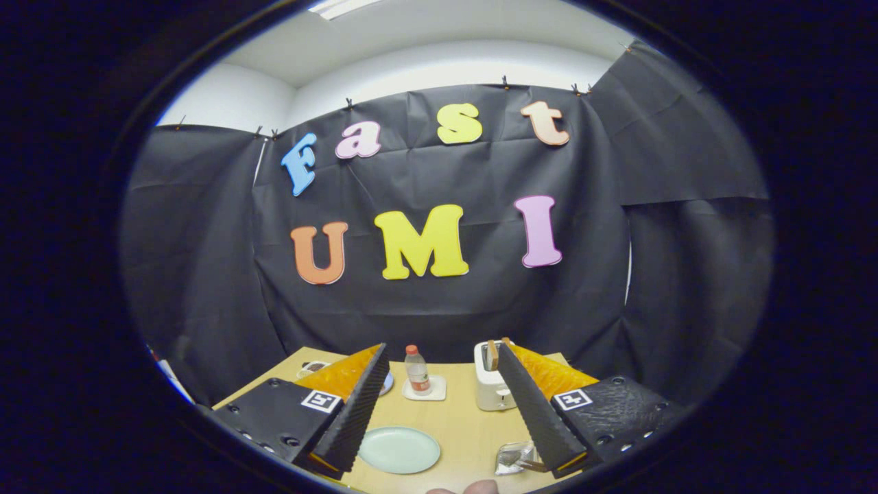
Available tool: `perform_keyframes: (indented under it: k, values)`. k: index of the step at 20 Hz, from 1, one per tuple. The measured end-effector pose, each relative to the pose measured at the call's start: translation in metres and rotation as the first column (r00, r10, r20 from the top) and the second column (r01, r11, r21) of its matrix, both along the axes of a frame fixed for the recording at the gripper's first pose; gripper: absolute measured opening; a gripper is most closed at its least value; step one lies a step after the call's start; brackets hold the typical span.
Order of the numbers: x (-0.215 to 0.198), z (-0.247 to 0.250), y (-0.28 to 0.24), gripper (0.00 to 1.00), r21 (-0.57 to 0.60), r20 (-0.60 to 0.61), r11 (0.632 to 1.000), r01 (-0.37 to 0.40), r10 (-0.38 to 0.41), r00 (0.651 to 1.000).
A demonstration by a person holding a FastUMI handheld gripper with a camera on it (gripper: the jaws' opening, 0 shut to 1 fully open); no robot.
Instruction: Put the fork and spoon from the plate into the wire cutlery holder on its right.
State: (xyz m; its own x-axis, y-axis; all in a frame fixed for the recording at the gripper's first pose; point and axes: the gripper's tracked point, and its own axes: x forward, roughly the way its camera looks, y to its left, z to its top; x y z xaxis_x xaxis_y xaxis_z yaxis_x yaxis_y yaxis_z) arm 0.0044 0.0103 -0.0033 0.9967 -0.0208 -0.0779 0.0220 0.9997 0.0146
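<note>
On the pale wooden table (pixel 459 418) I count one round, smooth, light green plate (pixel 398 449), one small plastic bottle (pixel 416 370) standing upright on a white square coaster (pixel 425 390), one boxy white toaster (pixel 492 387), and one shiny wire cutlery holder (pixel 516 457) to the plate's right, partly hidden by a finger. The plate looks bare. The tongs (pixel 440 358) hang above the table, spread wide apart and holding nothing; the plate lies between the ribbed fingers (pixel 357 412), close to the left one.
</note>
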Motion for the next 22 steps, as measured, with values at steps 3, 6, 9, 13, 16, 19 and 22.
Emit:
perform_keyframes:
  k: [3,6,9,13,16,19,22]
  values:
    - [-0.002,0.003,0.001,0.96,0.01,0.016,1.0,0.019,-0.019,1.0]
    - [-0.005,0.007,0.0,0.96,0.012,0.041,0.999,0.04,-0.041,0.998]
    - [-0.007,0.004,0.001,0.96,0.023,0.026,0.999,0.041,-0.042,0.999]
    - [-0.004,0.004,-0.002,0.96,0.019,0.029,0.998,0.054,-0.055,0.998]
    - [0.001,0.005,-0.006,0.96,0.034,0.032,0.997,0.067,-0.068,0.997]
    - [0.004,0.002,-0.009,0.96,0.039,0.023,0.997,0.07,-0.071,0.997]
    - [0.008,0.004,-0.011,0.96,0.035,0.03,0.997,0.073,-0.074,0.997]
